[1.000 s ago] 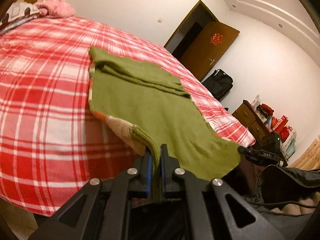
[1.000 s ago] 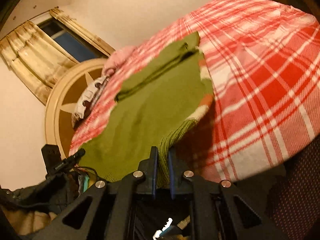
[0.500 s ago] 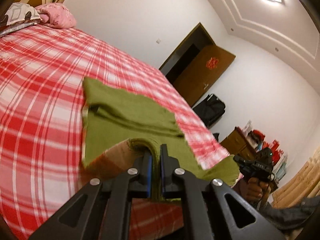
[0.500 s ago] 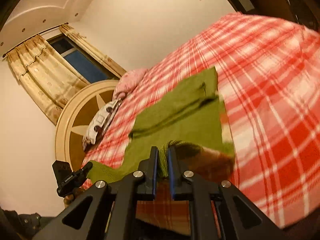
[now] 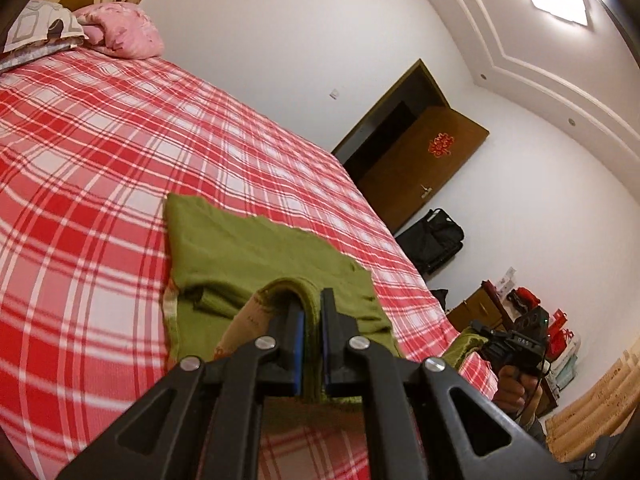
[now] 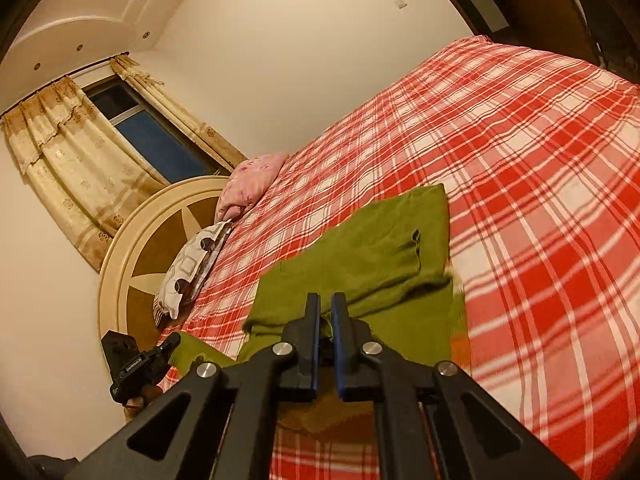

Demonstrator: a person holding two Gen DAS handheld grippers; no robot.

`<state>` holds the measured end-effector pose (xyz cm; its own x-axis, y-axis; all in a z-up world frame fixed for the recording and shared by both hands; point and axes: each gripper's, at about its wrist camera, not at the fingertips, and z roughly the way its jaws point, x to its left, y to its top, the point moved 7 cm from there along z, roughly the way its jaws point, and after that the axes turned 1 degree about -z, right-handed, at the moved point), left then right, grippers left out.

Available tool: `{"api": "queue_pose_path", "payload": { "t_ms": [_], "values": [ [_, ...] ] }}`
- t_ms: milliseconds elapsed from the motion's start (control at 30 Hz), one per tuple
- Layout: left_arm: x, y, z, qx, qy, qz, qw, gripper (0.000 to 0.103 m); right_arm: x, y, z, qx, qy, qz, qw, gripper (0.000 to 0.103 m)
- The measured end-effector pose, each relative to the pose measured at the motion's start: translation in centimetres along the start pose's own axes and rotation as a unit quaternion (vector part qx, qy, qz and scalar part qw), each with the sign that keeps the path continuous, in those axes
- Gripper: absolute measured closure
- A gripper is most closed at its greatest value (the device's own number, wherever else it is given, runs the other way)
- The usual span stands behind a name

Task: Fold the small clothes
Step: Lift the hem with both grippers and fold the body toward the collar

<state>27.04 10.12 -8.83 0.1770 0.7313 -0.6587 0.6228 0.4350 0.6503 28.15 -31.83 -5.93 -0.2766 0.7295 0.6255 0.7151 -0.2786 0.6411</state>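
Sweater: green knit sweater [image 5: 256, 256] lay on the plaid bed [image 5: 88, 152], hem lifted.
Left gripper [image 5: 311, 328]: fingers clamped on hem.
Right gripper [image 6: 325, 328]: fingers clamped on hem.

White walls [image 5: 280, 40], brown door [image 5: 420, 168], curtained window [image 6: 152, 144], round headboard [image 6: 148, 248]

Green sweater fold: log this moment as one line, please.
stage: mid-fold | left gripper: shut on green sweater hem | right gripper: shut on hem | surface: plaid bed
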Motion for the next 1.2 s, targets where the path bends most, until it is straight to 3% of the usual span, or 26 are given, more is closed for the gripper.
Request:
{"api": "queue_pose_path", "payload": {
  "t_ms": [300, 600, 767, 800, 833, 867, 900, 1033, 1200],
  "values": [
    [1.8, 3.6, 4.2, 0.008, 0.013, -0.006, 0.9999, 0.096, -0.9, 6.2, 4.7, 0.005, -0.011, -0.005, 1.000, 0.101],
    [6.4, 3.4, 8.8, 0.044, 0.033, -0.056, 0.9969, 0.096, -4.9, 7.3, 8.8, 0.038, -0.070, -0.011, 0.997, 0.101],
    [7.3, 3.0, 10.0, 0.055, 0.043, -0.055, 0.9960, 0.096, -5.8, 7.2, 11.0, 0.061, -0.089, -0.039, 0.993, 0.099],
    [7.6, 2.8, 10.1, 0.057, 0.046, -0.057, 0.9957, 0.096, -5.9, 6.8, 11.6, 0.066, -0.095, -0.053, 0.992, 0.096],
    [7.8, 2.8, 10.2, 0.059, 0.046, -0.059, 0.9955, 0.096, -6.0, 6.3, 12.2, 0.079, -0.096, -0.066, 0.990, 0.068],
    [8.1, 2.7, 10.3, 0.061, 0.048, -0.062, 0.9951, 0.096, -6.0, 5.7, 12.8, 0.093, -0.094, -0.077, 0.988, 0.030],
    [8.4, 2.7, 10.5, 0.063, 0.050, -0.065, 0.9946, 0.096, -6.3, 5.3, 13.4, 0.097, -0.098, -0.083, 0.987, 0.026],
    [8.9, 2.4, 10.6, 0.067, 0.054, -0.068, 0.9940, 0.096, -8.3, 4.8, 15.0, 0.109, -0.124, -0.082, 0.983, 0.026],
    [8.8, 2.4, 10.8, 0.070, 0.054, -0.066, 0.9939, 0.096, -10.0, 3.4, 17.6, 0.160, -0.135, -0.090, 0.974, 0.053]
  ]
}}
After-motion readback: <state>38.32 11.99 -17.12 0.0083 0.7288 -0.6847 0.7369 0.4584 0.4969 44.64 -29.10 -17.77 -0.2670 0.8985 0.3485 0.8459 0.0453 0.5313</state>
